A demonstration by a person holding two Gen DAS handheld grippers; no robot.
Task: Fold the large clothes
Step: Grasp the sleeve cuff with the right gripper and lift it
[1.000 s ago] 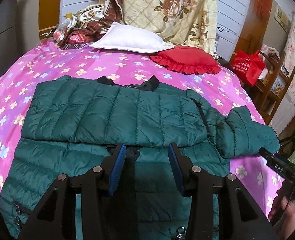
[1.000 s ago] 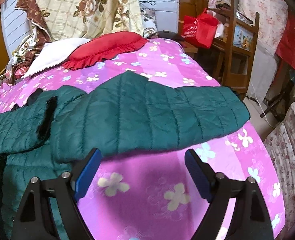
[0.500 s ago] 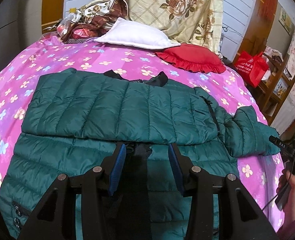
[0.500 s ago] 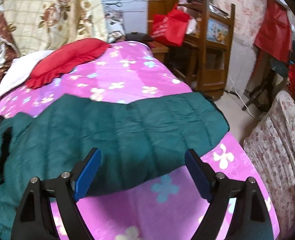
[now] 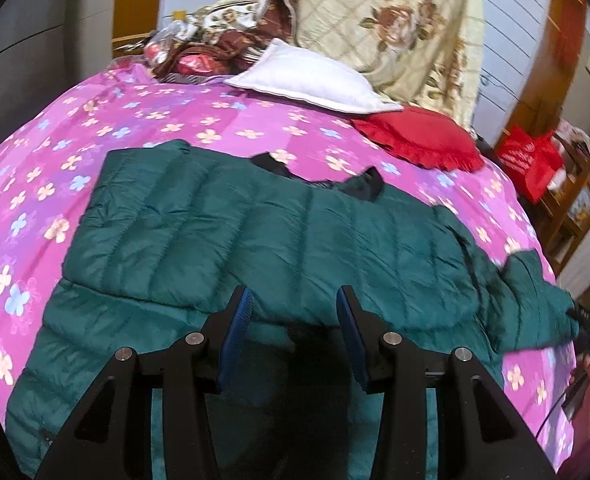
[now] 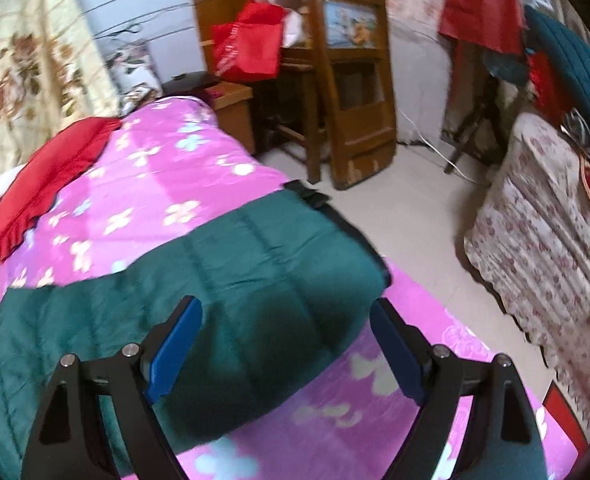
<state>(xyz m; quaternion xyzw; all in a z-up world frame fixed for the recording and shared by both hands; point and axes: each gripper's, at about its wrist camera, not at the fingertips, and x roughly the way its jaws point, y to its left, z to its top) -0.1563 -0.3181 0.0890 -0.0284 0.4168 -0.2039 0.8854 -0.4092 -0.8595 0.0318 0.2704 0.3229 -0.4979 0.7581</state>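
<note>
Lying across the pink flowered bedspread [image 5: 143, 120] that fills the middle of the left wrist view, the green quilted jacket [image 5: 279, 240] has one sleeve folded flat over its chest, with its black collar [image 5: 359, 184] toward the top of the frame. Its other sleeve [image 6: 255, 272] stretches toward the right edge of that view and runs through the centre of the right wrist view, the cuff ending at the side of the bed near the pale floor [image 6: 423, 208]. At the bottom centre of its own view, the left gripper [image 5: 295, 320] hovers over the jacket's front with its blue pads [image 5: 239, 320] partly apart and nothing pinched between them. Spread wide at the bottom centre of its view, the right gripper [image 6: 283, 344] frames the outstretched sleeve; whether its pads touch the fabric cannot be told, and they grasp nothing. Behind the jacket, in the upper part of the left wrist view, lie a white pillow [image 5: 311, 80] and a red cushion [image 5: 419, 140]. A red bag [image 6: 251, 48] hangs on wooden furniture [image 6: 351, 92] at the top centre of the right wrist view.
</note>
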